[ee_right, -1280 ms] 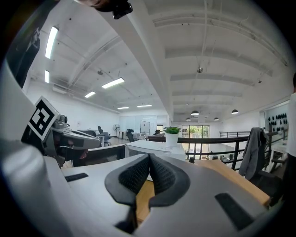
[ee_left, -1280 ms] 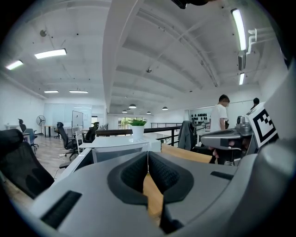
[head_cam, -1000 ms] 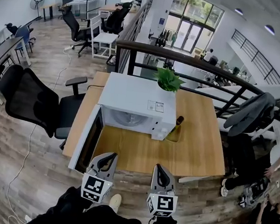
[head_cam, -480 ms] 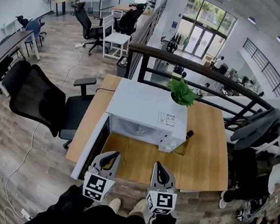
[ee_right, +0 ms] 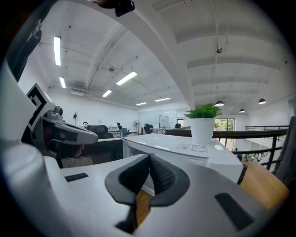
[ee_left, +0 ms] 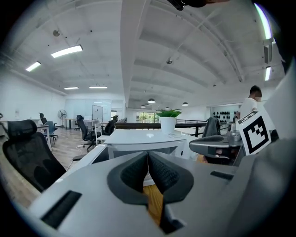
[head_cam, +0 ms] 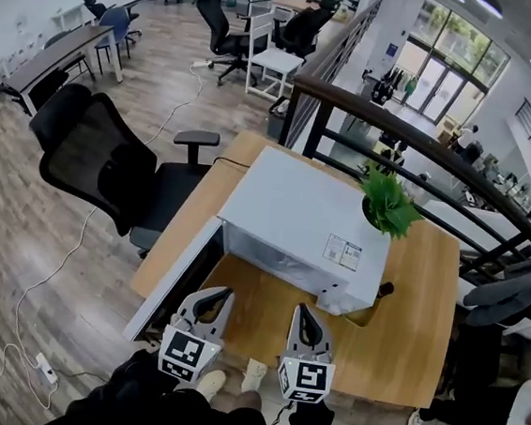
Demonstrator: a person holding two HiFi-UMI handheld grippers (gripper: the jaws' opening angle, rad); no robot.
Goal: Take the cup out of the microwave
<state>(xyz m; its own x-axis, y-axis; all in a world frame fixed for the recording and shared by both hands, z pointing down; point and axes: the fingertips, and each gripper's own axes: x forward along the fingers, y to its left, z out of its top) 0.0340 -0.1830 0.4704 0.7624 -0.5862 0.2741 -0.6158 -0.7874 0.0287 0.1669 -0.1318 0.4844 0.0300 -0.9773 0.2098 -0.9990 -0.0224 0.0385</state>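
Note:
The white microwave (head_cam: pixel 302 228) stands on the wooden table (head_cam: pixel 402 349) with its door (head_cam: pixel 175 280) swung open to the left. Its inside is hidden from the head view, and no cup shows in any view. My left gripper (head_cam: pixel 213 298) and right gripper (head_cam: pixel 301 318) hover side by side over the table's near edge, in front of the microwave. Both are shut with nothing between the pads. In the left gripper view the shut left gripper (ee_left: pixel 148 155) points at the microwave (ee_left: pixel 143 139). The right gripper (ee_right: pixel 149 159) points at the microwave's (ee_right: pixel 185 150) front corner.
A potted plant (head_cam: pixel 387 203) sits on the microwave's far right corner. A brown bottle (head_cam: pixel 375 301) stands beside the microwave's right side. A black office chair (head_cam: pixel 110 167) is left of the table, and a dark railing (head_cam: pixel 414 142) runs behind it.
The head view has swung left around the table, so the microwave and table now sit further right and turned. Both grippers stay shut and keep their place low in the view.

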